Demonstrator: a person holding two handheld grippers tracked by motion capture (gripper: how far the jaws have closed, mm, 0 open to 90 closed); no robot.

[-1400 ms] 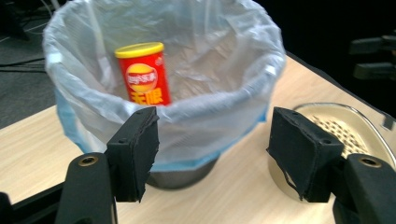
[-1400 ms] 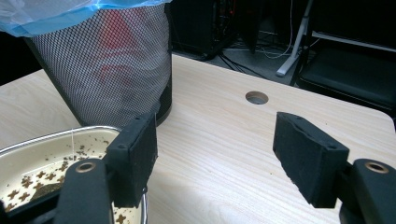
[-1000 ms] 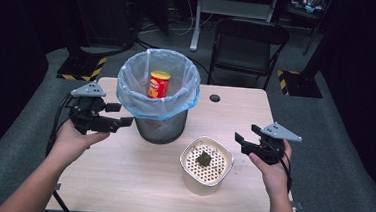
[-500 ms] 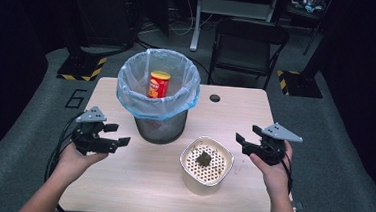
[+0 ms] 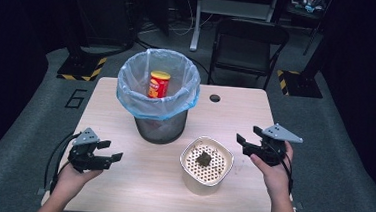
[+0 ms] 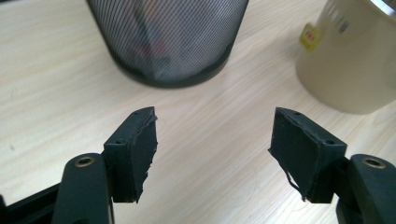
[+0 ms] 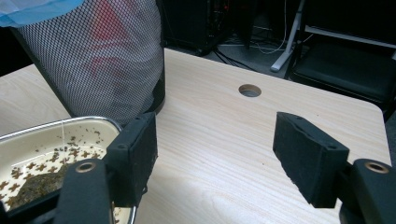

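Both grippers (image 5: 108, 150) (image 5: 242, 142) flank the cream container (image 5: 206, 166), apart.

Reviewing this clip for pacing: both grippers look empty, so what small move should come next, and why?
Probably the right gripper should ease toward the cream container to grip its rim. Its jaws stand open and empty beside it, and the dark scrap inside has not gone into the bin. The left gripper, jaws just opening and empty, sits farther away.
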